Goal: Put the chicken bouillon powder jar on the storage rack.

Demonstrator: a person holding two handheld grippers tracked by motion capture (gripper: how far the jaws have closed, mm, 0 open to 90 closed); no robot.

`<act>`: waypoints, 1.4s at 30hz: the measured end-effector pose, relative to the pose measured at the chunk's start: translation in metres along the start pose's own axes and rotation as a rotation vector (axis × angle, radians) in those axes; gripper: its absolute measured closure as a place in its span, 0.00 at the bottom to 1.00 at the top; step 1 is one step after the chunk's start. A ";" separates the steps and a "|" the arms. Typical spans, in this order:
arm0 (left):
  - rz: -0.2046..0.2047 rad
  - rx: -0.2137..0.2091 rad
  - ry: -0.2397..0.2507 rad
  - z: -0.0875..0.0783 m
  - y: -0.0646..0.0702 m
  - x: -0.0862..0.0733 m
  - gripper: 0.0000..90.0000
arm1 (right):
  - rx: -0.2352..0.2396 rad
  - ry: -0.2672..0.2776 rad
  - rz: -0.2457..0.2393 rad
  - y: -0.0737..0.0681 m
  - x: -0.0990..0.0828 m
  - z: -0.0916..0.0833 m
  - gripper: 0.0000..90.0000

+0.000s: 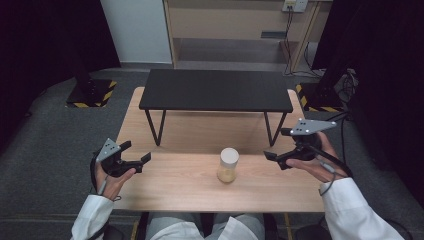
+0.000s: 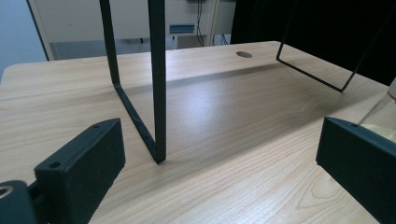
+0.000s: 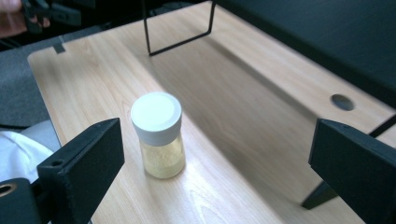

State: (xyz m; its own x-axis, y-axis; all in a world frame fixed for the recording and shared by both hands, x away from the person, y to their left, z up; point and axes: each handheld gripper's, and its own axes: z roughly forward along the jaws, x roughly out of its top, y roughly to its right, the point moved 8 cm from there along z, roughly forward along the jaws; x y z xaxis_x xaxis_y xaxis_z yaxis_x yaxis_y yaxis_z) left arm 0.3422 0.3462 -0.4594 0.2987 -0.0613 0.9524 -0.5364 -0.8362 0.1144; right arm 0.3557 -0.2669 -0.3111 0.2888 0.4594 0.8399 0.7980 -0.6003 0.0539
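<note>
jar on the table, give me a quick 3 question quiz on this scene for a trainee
1. True or false: the right tongs are closed on the jar.
2. Multiple choice: what colour is the jar's lid? A) black B) white C) red
3. Short answer: what stands on the wooden table behind the jar?

Key:
1. False. Both the right tongs and the left tongs are open and apart from the jar, which stands upright between them.
2. B, white, over yellowish contents.
3. A low black shelf on thin black legs.
</note>
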 end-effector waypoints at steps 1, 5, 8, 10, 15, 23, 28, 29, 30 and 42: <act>0.000 0.000 0.000 0.000 0.000 0.000 0.00 | 0.000 0.000 0.000 0.000 0.000 0.000 0.04; 0.002 -0.002 0.000 0.001 0.000 0.000 0.00 | 0.025 -0.022 -0.004 -0.003 -0.005 0.025 0.04; 0.006 -0.004 -0.004 0.001 0.001 0.000 0.00 | 0.050 -0.036 -0.008 -0.005 -0.008 0.042 0.04; 0.008 -0.003 -0.004 0.001 0.001 0.000 0.00 | 0.063 -0.048 -0.011 -0.007 -0.008 0.052 0.04; 0.007 -0.005 -0.005 0.001 0.000 0.000 0.00 | 0.092 -0.070 -0.029 -0.012 -0.009 0.078 0.05; 0.009 -0.005 -0.015 0.000 -0.001 0.001 0.00 | 0.140 -0.118 -0.049 -0.021 -0.010 0.116 0.06; 0.011 -0.007 -0.014 0.001 -0.001 0.001 0.00 | 0.163 -0.140 -0.067 -0.027 -0.011 0.137 0.10; 0.012 -0.007 -0.014 0.001 -0.001 0.001 0.00 | 0.167 -0.145 -0.069 -0.028 -0.011 0.141 0.12; 0.012 -0.008 -0.013 0.000 -0.001 0.001 0.00 | 0.159 -0.150 -0.079 -0.029 -0.011 0.144 0.18; 0.011 -0.007 -0.013 0.001 -0.002 0.000 0.00 | 0.143 -0.164 -0.098 -0.031 -0.012 0.148 0.37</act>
State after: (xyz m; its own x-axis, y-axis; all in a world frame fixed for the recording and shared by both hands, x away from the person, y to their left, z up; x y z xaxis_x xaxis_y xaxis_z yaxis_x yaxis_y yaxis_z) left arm 0.3439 0.3475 -0.4593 0.3036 -0.0775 0.9497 -0.5453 -0.8315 0.1064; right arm 0.4056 -0.1573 -0.4025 0.2789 0.6178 0.7352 0.8898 -0.4541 0.0440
